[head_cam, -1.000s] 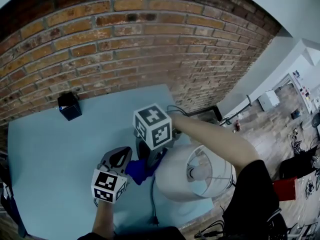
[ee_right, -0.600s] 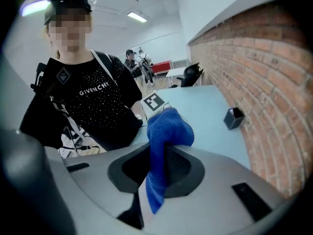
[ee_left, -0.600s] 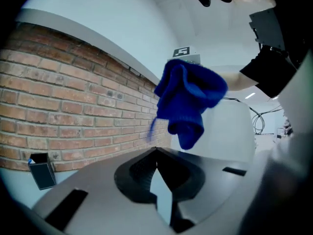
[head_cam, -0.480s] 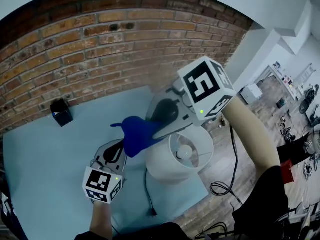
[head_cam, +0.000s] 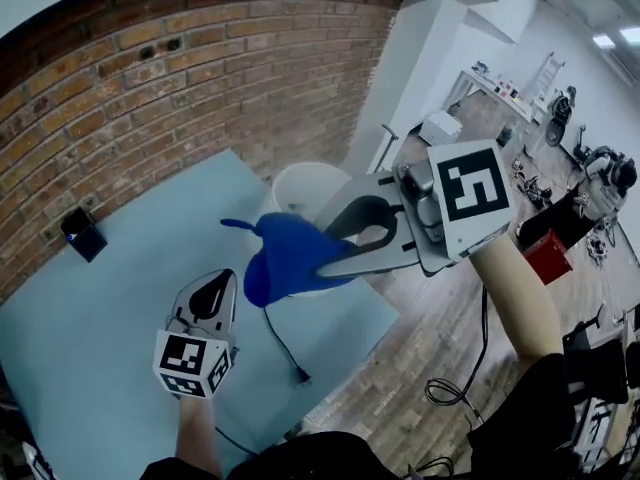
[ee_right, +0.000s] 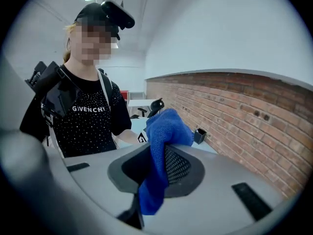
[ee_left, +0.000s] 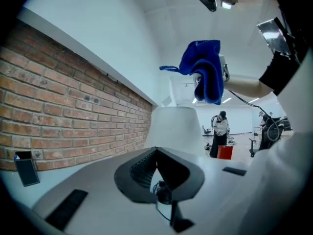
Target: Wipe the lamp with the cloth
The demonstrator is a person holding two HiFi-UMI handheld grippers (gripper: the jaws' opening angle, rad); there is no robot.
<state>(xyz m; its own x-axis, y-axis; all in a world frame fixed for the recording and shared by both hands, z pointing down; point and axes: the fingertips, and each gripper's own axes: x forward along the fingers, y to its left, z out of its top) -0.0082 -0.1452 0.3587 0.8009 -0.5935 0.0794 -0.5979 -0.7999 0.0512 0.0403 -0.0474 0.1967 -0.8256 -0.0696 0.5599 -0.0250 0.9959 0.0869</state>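
Note:
My right gripper (head_cam: 320, 255) is raised high above the table, shut on a blue cloth (head_cam: 282, 260) that hangs bunched from its jaws. In the right gripper view the cloth (ee_right: 164, 130) drapes over the closed jaws of that gripper (ee_right: 157, 153). The white lamp (head_cam: 303, 190) stands on the light blue table (head_cam: 100, 318), behind and below the cloth. My left gripper (head_cam: 214, 286) rests low, to the left of the lamp, shut and holding nothing. The left gripper view has the lamp shade (ee_left: 174, 126) straight ahead of the left gripper (ee_left: 156, 153), and the cloth (ee_left: 205, 75) up above.
The lamp's black cord (head_cam: 280, 346) trails across the table to a plug (head_cam: 300, 375) near the front edge. A small black box (head_cam: 82, 234) sits at the far left by the brick wall (head_cam: 150, 88). Wooden floor (head_cam: 420, 338) lies beyond the table's right edge.
The right gripper has lifted the cloth from the table by the lamp base to well above the lamp. The head view swung right. The left gripper stayed low.

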